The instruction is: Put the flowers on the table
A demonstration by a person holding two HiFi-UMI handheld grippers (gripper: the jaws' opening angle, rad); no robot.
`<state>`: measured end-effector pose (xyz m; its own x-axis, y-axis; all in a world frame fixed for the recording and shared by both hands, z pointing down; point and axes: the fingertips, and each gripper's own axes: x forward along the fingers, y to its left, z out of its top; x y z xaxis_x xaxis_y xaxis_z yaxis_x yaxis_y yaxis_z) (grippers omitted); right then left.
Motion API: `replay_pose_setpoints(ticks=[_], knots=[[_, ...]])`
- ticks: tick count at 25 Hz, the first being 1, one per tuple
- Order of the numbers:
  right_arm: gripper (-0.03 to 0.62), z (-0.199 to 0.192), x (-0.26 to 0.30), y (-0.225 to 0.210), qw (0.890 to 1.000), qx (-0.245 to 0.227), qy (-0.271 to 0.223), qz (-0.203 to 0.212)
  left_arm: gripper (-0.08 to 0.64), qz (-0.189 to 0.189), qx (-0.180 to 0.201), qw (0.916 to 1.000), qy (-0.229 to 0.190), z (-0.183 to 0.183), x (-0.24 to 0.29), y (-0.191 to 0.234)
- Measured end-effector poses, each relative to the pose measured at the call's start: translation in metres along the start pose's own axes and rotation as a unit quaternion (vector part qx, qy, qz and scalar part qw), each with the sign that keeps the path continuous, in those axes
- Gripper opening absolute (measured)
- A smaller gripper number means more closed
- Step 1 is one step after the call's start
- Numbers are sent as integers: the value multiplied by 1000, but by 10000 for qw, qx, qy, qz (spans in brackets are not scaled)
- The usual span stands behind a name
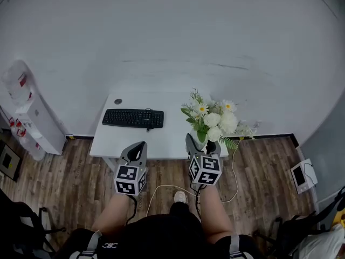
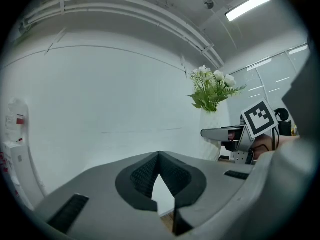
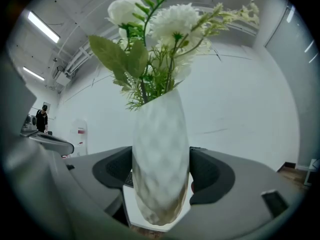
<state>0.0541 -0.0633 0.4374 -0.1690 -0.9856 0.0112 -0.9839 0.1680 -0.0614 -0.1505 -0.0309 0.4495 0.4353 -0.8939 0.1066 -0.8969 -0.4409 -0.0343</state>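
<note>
The fingers [image 3: 212,176] of the right gripper [image 3: 161,181] pinch a white textured vase [image 3: 160,149] from both sides, their dark pads pressed against its rounded belly, and the vase stands upright between them. Out of its mouth rise the flowers [image 3: 172,24], white blooms among green leaves and fern-like sprigs. The left gripper [image 2: 159,156], level with its partner and just to its left, has its fingers pressed together at the tips with nothing between them. Seen from the head camera, the bouquet hangs over the near right corner of the white bench [image 1: 156,142], while both grippers reach in from the near edge; whether the base of the vase touches the top cannot be told. A black keyboard [image 1: 133,117] lies on the left half of the bench, well apart from the vase, with a small dark round object [image 1: 118,101] near the far left corner. The bench stands against a plain white wall [image 1: 172,36] on a wood-look floor [image 1: 70,177], where a pale cable [image 1: 161,188] loops beside the person's shoe [image 1: 180,197].
</note>
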Motion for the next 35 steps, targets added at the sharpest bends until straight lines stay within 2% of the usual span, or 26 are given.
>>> replay_pose_setpoints(ticks=[10,16,20,24,29,35], knots=[[362,14,142,-74,9992,110,119,370,2,238,-148,9994,217,19,157,13],[361,32,229,-120,9979,85,7,637,2,360,-181,9986,329,31,253,19],[362,40,276,-140,9971,66,-45,758,2,397,-195,9985,321,35,300,22],[362,39,350,-148,9957,43,114,921,2,542,-369,9972,358,42,359,51],[362,36,366,-150,9954,-8,89,953,2,644,-550,9957,380,36,372,54],[362,22,414,-154,9965,-9,177,816,2,517,-503,9965,410,32,411,81]])
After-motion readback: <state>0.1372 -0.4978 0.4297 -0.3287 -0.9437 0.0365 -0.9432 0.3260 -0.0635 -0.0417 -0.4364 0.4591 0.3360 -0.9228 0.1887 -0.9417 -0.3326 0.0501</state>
